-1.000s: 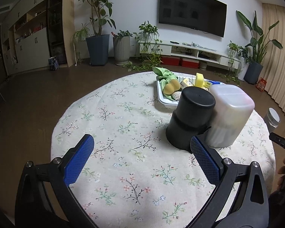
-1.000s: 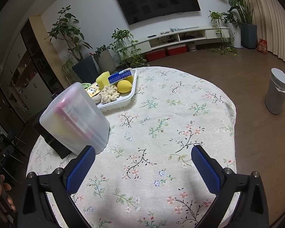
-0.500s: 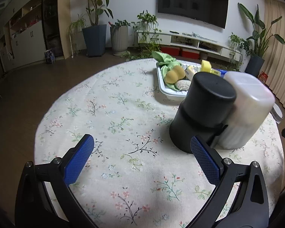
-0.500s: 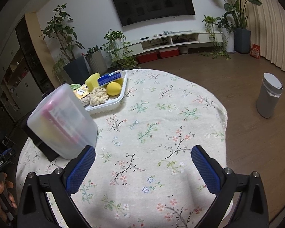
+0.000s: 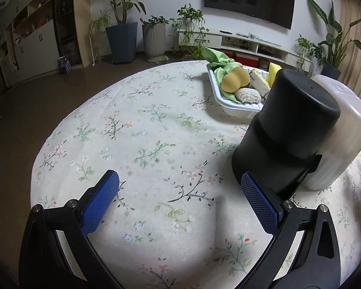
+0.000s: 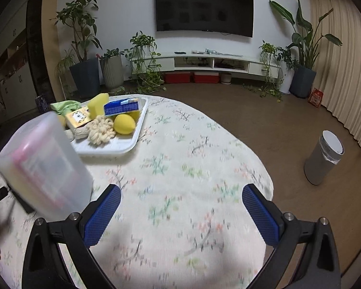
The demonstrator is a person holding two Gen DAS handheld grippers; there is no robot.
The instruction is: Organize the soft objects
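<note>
A white tray [image 5: 238, 107] at the far side of the round table holds soft things: a green cloth [image 5: 220, 59], a tan sponge [image 5: 235, 79], a loofah pad [image 5: 249, 95] and a yellow sponge [image 5: 274, 71]. The right wrist view shows the tray [image 6: 132, 139] with a yellow ball [image 6: 124, 124], a cream knotted rope [image 6: 101, 131] and a blue packet [image 6: 122, 107]. A black bin [image 5: 286, 130] and a frosted plastic bin [image 5: 341, 132] stand upside down side by side. My left gripper [image 5: 180, 202] is open, just left of the black bin. My right gripper [image 6: 180, 214] is open, just right of the frosted bin [image 6: 43, 166].
The table wears a floral cloth [image 5: 142, 130]. A grey waste bin [image 6: 325, 159] stands on the floor to the right. Potted plants [image 6: 84, 48], a TV [image 6: 204, 9] and a low cabinet line the far wall.
Both grippers have come lower and closer to the table. The left view has drawn nearer to the black bin; the right view has swung right. Both stay open and empty.
</note>
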